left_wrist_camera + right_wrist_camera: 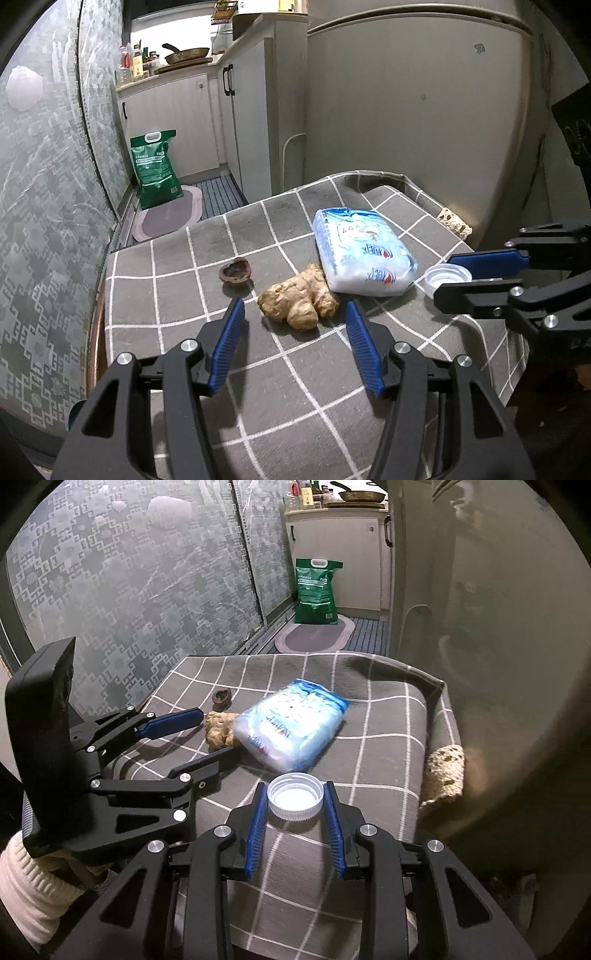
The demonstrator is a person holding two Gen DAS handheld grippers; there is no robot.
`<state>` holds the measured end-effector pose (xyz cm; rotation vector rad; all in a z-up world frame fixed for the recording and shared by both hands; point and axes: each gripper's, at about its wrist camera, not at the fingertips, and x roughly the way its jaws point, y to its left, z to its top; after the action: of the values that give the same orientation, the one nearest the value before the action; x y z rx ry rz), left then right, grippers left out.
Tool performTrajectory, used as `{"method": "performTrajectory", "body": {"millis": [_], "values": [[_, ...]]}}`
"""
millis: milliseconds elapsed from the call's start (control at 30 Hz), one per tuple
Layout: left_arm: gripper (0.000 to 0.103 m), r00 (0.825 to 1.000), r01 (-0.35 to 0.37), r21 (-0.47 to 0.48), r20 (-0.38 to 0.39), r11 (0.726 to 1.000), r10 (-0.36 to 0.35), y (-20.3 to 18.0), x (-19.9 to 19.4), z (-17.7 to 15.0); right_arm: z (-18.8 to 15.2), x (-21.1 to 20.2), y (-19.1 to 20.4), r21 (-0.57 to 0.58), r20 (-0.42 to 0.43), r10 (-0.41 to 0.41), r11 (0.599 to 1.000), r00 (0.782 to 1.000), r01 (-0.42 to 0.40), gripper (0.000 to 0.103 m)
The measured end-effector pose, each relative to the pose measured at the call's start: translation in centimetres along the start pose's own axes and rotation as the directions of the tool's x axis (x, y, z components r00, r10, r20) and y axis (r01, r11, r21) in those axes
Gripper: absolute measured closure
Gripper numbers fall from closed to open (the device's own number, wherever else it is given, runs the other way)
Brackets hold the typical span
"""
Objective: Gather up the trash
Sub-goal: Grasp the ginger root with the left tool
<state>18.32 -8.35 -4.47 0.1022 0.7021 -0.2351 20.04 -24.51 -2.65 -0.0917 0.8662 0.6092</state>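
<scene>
A ginger root (301, 300) lies on the grey checked tablecloth (177, 295), just ahead of my open, empty left gripper (295, 314), whose jaws flank it. A walnut shell half (235, 273) lies to its left. A blue tissue pack (360, 251) lies behind it. A white bottle cap (294, 796) sits open side up between the jaws of my right gripper (294, 797); the blue pads touch or nearly touch its sides. The cap (445, 278) and right gripper (448, 277) also show in the left wrist view. The ginger (220, 731), shell (221, 698) and pack (291, 727) show in the right wrist view.
A crumbly beige chunk (445, 773) rests at the table's right edge against the refrigerator (406, 110). Frosted patterned glass doors (129, 590) run along the left. A green bag (155, 170) stands on the floor by kitchen cabinets (243, 110) beyond the table.
</scene>
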Motion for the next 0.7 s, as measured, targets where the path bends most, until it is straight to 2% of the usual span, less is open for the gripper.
{"method": "performTrajectory", "body": {"millis": [67, 200, 700], "values": [[0.043, 1.000, -0.001, 0.001, -0.005, 1.000, 0.001, -0.1, 0.2, 0.1, -0.1, -0.2, -0.2, 0.004, 0.003, -0.002, 1.000, 1.000, 0.002, 0.073], [0.054, 1.000, 0.008, -0.008, -0.017, 1.000, -0.008, 0.0, 0.5, 0.5, -0.2, -0.3, 0.1, 0.007, 0.006, -0.001, 1.000, 1.000, 0.001, 0.073], [0.055, 1.000, 0.006, -0.018, 0.003, 1.000, -0.006, 0.8, -0.4, 0.4, 0.9, -0.4, 1.6, -0.012, 0.020, 0.003, 1.000, 1.000, -0.002, 0.073]]}}
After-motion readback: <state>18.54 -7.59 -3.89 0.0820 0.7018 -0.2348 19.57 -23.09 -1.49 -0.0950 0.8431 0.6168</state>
